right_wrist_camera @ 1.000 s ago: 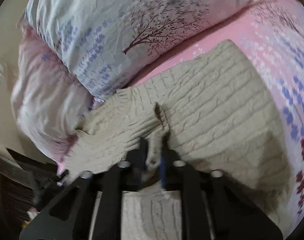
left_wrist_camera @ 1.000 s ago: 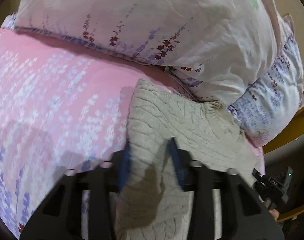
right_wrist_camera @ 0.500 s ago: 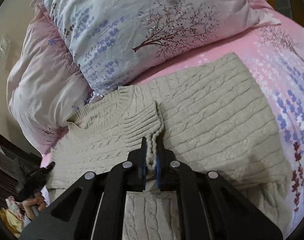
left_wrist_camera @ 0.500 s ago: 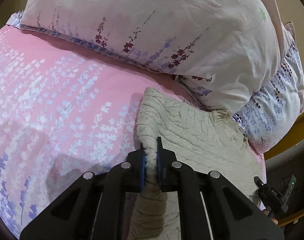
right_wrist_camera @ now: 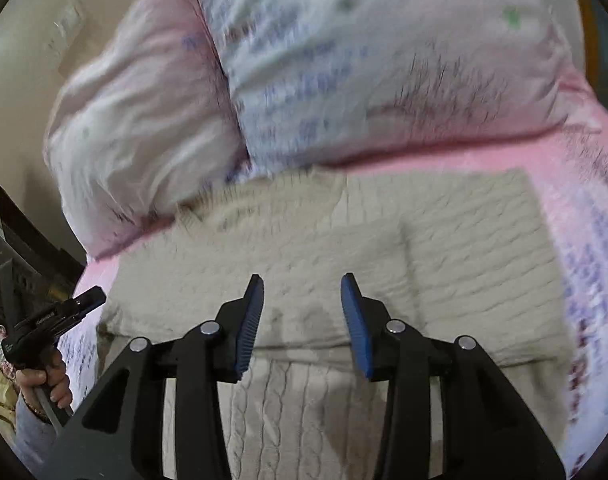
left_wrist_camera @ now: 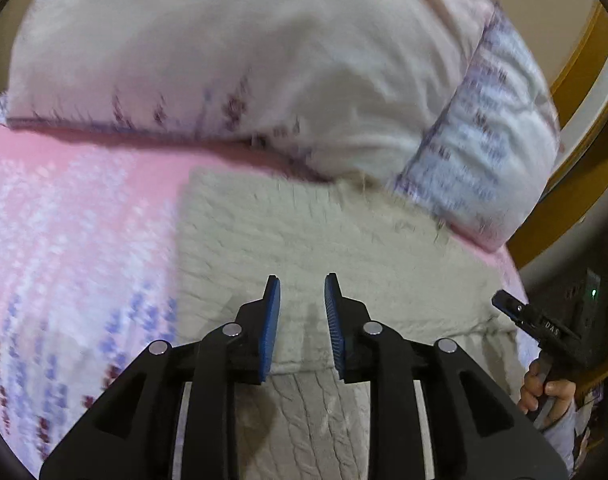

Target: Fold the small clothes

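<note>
Beige cable-knit is what fills the middle of both your views: the sweater (left_wrist_camera: 335,240) lies flat on the pink floral bedsheet (left_wrist_camera: 72,216), with a folded layer on top whose near edge runs crosswise just under the blue pads. In the right wrist view the sweater (right_wrist_camera: 463,248) shows its ribbed collar tucked up against the pillows, and one folded panel ends in a straight vertical edge right of centre.

Your left tool (left_wrist_camera: 302,308) is released, its jaws parted with nothing between them, hanging over the fold's near edge. Your right tool (right_wrist_camera: 302,312) is likewise spread apart, wider than the left, and grips nothing; it hovers above the same folded edge.

Behind the sweater, a large pale pillow (left_wrist_camera: 224,60) with purple flower print sits at the head of the bed, and a second pillow (left_wrist_camera: 487,152) leans beside it on the right. Both pictures are blurred, so the fine print is hard to read.

At the edge of each view you can see your other hand (left_wrist_camera: 547,394) clasping its tool's handle, just off the bed's side; from the right wrist, that hand (right_wrist_camera: 46,384) is at lower left.
</note>
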`<action>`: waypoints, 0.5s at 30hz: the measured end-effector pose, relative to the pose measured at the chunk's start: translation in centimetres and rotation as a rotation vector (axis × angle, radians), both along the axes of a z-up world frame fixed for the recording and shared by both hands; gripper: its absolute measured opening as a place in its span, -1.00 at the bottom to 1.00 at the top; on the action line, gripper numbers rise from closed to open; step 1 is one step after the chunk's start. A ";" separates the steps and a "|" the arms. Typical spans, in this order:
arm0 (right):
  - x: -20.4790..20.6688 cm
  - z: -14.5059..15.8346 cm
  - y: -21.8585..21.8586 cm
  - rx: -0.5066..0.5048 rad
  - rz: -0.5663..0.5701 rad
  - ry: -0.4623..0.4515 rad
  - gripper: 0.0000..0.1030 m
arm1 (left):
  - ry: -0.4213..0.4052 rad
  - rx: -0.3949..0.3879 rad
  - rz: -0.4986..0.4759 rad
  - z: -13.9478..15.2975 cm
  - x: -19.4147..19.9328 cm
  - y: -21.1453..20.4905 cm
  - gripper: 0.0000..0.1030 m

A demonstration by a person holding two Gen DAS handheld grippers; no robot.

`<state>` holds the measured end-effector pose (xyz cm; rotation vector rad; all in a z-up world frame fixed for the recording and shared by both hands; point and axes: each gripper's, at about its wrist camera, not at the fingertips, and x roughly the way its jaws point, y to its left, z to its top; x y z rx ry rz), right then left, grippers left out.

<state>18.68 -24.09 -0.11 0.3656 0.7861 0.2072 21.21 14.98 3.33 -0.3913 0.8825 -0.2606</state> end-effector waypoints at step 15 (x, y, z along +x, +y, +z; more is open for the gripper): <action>-11.2 0.6 -9.3 0.137 -0.090 0.003 0.28 | 0.016 -0.052 -0.005 -0.3 -10.1 3.0 0.12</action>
